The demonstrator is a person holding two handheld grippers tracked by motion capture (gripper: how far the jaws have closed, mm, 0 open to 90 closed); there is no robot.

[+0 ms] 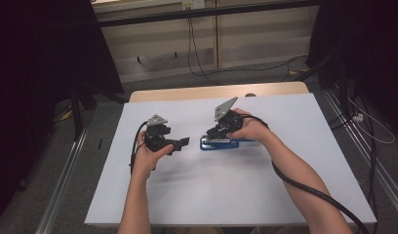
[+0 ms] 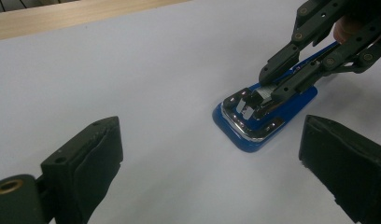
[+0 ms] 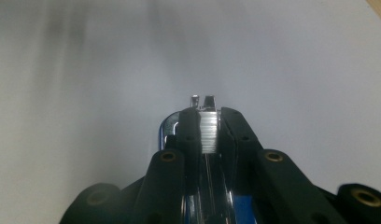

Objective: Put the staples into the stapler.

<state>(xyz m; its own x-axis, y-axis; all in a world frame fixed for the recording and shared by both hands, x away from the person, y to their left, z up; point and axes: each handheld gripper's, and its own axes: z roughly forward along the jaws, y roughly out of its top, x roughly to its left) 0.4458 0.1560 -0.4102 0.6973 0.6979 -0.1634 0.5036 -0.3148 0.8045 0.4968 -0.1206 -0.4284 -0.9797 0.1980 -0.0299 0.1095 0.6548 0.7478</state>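
A blue stapler with a chrome top lies on the white table, near its middle. My right gripper reaches down over it from the right and is shut on a short strip of staples. The strip sits just above the stapler's chrome front end. In the left gripper view, the right gripper holds the strip of staples against the chrome part. My left gripper hovers left of the stapler, pointing at it. It stands open with nothing between its jaws.
The white table has a wooden strip along its far edge. Cables trail from both grippers toward the near edge. Dark stands and floor cables surround the table.
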